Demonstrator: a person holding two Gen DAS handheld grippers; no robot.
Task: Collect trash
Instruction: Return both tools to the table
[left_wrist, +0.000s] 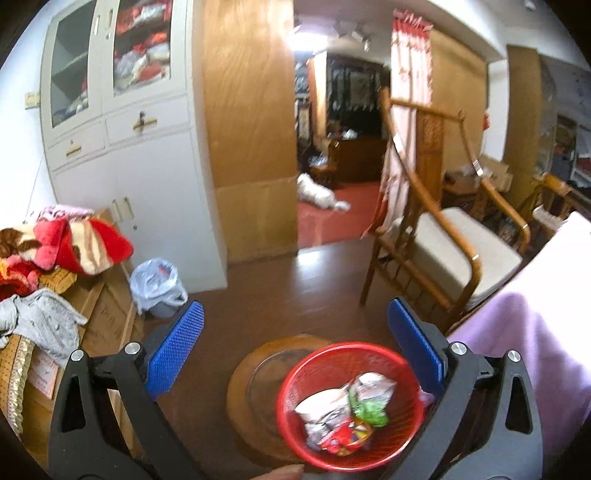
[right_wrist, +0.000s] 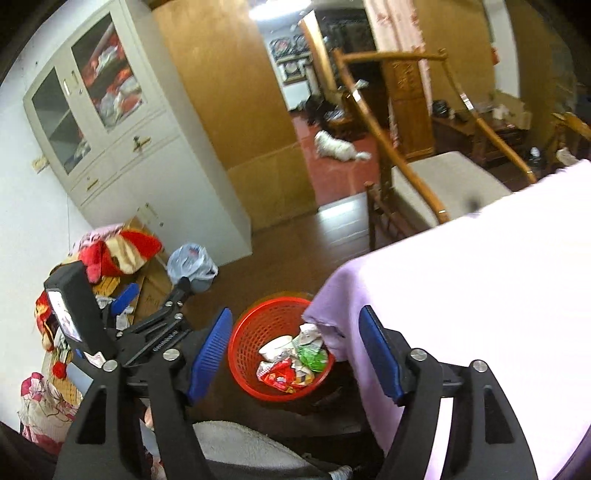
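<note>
A red mesh basket (left_wrist: 295, 376) stands on a round wooden stool (left_wrist: 240, 398) and holds crumpled wrappers and a paper cup (left_wrist: 347, 410). My left gripper (left_wrist: 295, 314) is open and empty, above and beyond the basket. The basket also shows in the right wrist view (right_wrist: 251, 339), low between the blue fingers (right_wrist: 210, 350), with the wrappers (right_wrist: 295, 358) inside. My right gripper (right_wrist: 295, 325) is open and empty above it. The left gripper's body (right_wrist: 122, 325) shows at the left of that view.
A table with a lilac cloth (right_wrist: 480, 295) fills the right side, next to the basket. A wooden armchair (left_wrist: 443, 243) stands behind it. A lined bin (left_wrist: 159, 284) sits by the white cabinet (left_wrist: 129, 147). Blankets on boxes (left_wrist: 55, 258) lie left. A white dog (left_wrist: 321, 194) lies in the doorway.
</note>
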